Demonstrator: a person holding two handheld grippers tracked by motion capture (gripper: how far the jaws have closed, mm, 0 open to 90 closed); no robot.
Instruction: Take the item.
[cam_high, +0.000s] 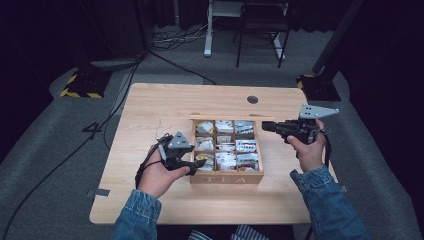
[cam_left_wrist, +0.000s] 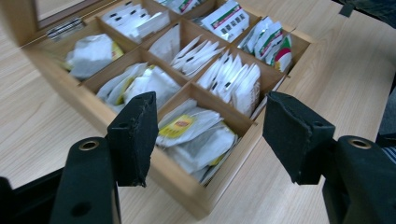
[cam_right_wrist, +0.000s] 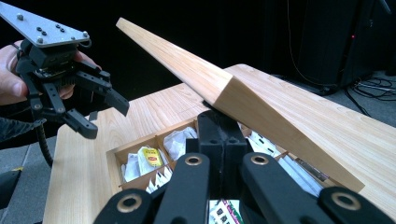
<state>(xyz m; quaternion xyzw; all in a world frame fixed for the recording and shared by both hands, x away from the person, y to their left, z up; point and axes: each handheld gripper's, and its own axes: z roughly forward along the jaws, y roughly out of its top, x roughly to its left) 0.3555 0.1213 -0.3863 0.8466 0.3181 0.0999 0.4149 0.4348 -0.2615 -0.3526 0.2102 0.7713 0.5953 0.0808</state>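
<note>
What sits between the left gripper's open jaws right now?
In the left gripper view, the near corner compartment of the tea box, holding tea bags, lies between the left gripper jaws, untouched.

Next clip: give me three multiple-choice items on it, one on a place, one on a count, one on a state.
1. Where is the left gripper?
A. at the tea box's near left corner
B. beyond the box's far side
C. off the table

2. How many compartments has the box?
A. four
B. six
C. nine

3. How is the lid?
A. shut flat
B. raised
C. lying apart on the table

Answers:
1 A, since its open fingers frame that corner.
2 C, since the dividers make three rows of three.
3 B, since it slants up over the right gripper, whose fingers are shut.
</note>
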